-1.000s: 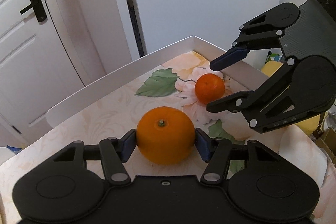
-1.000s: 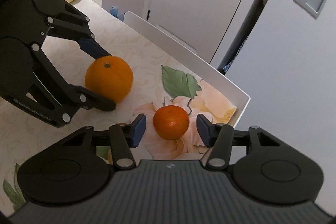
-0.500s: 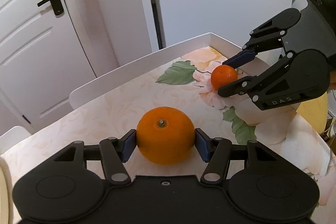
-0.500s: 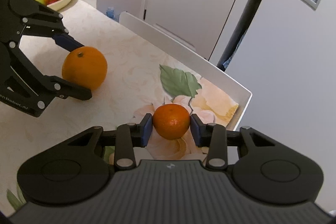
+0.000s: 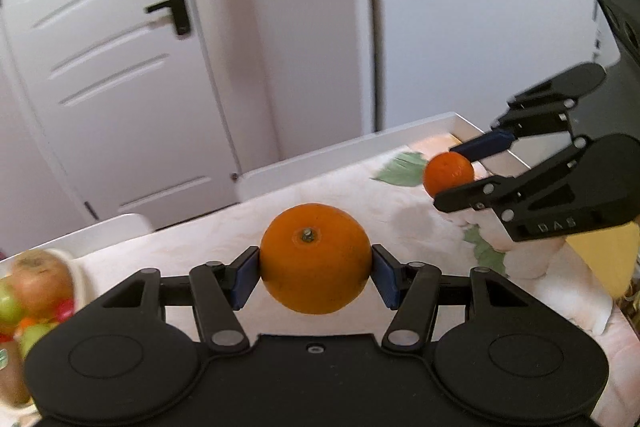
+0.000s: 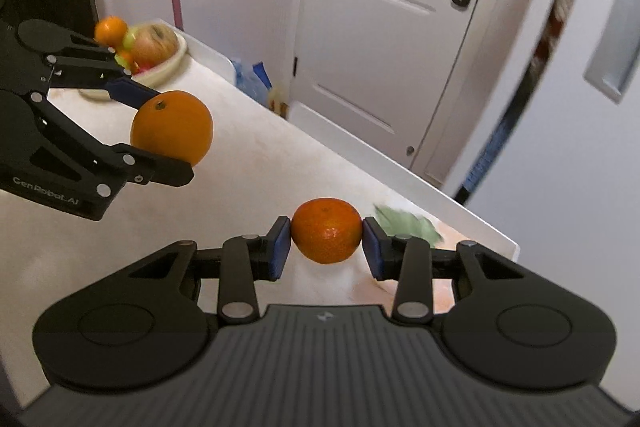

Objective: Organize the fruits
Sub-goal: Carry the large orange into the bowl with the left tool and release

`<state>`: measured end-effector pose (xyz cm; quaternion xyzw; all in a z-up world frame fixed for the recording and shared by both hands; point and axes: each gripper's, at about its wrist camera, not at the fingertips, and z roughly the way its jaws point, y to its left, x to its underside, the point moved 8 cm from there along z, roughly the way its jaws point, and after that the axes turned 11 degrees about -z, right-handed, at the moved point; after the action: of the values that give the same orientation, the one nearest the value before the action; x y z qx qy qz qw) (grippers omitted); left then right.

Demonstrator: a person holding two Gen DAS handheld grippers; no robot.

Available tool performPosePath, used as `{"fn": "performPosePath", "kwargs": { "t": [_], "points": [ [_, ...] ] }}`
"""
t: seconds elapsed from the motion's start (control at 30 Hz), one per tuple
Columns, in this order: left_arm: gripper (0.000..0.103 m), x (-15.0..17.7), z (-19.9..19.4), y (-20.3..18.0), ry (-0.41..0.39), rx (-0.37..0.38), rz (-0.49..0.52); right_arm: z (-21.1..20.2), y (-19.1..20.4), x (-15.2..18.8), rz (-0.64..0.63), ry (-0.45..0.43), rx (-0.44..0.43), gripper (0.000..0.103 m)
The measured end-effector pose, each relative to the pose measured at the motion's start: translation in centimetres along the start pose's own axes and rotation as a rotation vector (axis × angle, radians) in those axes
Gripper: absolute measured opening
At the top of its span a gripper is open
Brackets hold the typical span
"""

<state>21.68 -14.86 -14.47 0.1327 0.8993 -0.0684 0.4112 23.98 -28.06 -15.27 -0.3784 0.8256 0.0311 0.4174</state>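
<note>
A large orange (image 5: pixel 316 259) is clamped between the blue pads of my left gripper (image 5: pixel 316 273), which is shut on it and holds it above the floral tablecloth (image 5: pixel 400 211). My right gripper (image 6: pixel 326 247) is shut on a small tangerine (image 6: pixel 326 229), also held off the table. In the left wrist view the right gripper (image 5: pixel 448 175) with the tangerine (image 5: pixel 444 169) is at the right. In the right wrist view the left gripper (image 6: pixel 160 131) with the orange (image 6: pixel 172 127) is at the left. A cream fruit bowl (image 6: pixel 180 55) holding apples and other fruit stands at the table's far left end.
The bowl (image 5: pixel 76 275) shows at the left edge of the left wrist view. White raised rails (image 5: pixel 340 155) run along the table's far side. Behind them are a white door (image 6: pixel 380 7) and a blue bag (image 6: pixel 256 83) on the floor. A yellow object (image 5: pixel 600 259) lies at the right.
The right gripper's pads closed on the tangerine. Both grippers then rose with their fruit off the table, and both views swung towards the fruit bowl.
</note>
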Motion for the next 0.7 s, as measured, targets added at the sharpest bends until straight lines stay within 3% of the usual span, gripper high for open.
{"fn": "performPosePath", "kwargs": {
  "t": [0.4,0.7],
  "points": [
    [0.063,-1.2,-6.7,8.7,-0.066,-0.108,-0.121,-0.2,5.9,-9.0,0.085,-0.076,-0.076,0.054],
    [0.063,-1.1,-9.2,16.5,-0.059,-0.165,-0.143,2.0,11.6,-15.3,0.090,-0.093,-0.122,0.054]
  ]
}}
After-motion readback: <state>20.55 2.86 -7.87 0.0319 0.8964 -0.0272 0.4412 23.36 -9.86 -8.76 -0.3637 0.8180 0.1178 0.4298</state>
